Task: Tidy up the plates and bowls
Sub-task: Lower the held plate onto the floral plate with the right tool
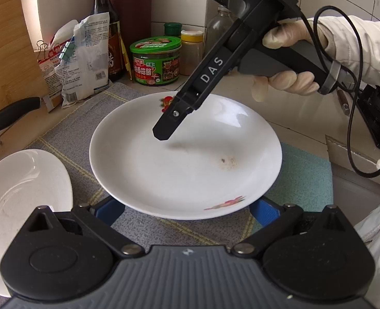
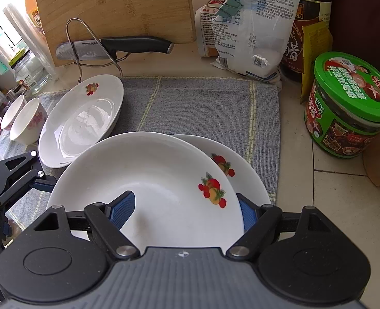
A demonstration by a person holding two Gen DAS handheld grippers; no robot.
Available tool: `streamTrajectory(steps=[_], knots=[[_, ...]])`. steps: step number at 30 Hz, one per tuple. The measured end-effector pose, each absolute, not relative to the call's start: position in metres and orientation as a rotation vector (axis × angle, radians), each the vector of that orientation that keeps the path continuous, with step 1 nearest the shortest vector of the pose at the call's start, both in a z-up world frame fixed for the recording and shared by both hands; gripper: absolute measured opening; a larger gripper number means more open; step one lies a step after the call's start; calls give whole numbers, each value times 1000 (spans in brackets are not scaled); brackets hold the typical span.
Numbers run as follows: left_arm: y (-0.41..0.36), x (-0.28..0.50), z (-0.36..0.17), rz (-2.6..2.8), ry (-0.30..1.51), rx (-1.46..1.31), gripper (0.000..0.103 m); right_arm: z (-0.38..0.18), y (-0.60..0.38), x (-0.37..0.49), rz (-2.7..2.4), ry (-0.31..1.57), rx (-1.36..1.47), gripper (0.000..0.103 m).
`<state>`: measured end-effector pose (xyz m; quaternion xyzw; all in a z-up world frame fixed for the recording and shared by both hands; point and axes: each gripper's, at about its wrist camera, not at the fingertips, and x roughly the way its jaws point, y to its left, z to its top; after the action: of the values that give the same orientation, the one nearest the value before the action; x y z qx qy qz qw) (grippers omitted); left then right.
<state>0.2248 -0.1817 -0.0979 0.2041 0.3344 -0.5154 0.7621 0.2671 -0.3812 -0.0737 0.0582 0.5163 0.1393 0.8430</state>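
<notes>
In the right wrist view a white fruit-print plate [image 2: 148,180] lies on top of a second one [image 2: 244,172] on the grey mat [image 2: 203,108]. My right gripper [image 2: 184,212] is open, its blue pads [image 2: 123,208] astride the top plate's near rim. In the left wrist view the same stack [image 1: 184,159] sits in front of my left gripper [image 1: 187,209], which is open with the near rim between its pads. The right gripper [image 1: 161,134] hangs over the plate there. An oval white dish [image 2: 81,121] lies to the left; it also shows in the left wrist view [image 1: 22,200].
Small white bowls [image 2: 27,121] stand at the far left. A knife [image 2: 112,46] rests on a wire stand before a wooden board [image 2: 112,7]. Bags [image 2: 252,25], a dark bottle [image 2: 308,25] and a green-lidded jar [image 2: 349,103] line the back and right.
</notes>
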Motion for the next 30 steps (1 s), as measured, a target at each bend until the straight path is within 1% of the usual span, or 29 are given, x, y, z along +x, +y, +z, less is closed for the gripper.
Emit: streamTrajectory(steps=[8,9,11,16,18,20,30], knots=[[-185,225,-99,-1113,732,460,101,-79,-381,267,282,1109,111,87],[-185,225,-98,-1112,731,460,101,-79,-381,267,282,1111,109,87],[-185,225,-99,-1115,724,465,101,-80,-381,267,285,1114,117,92],[-184,224,-99,-1112,711,475,101,-79,-379,266,281,1115,99,94],[-183,223,-98,-1115,697,483,102,-78,-378,265,277,1115,92,97],[-182,222,-97,-1112,682,492,102,-75,-376,264,277,1108,76,102],[-175,222,-93,-1114,668,478,102,-72,-370,258,241,1106,32,103]])
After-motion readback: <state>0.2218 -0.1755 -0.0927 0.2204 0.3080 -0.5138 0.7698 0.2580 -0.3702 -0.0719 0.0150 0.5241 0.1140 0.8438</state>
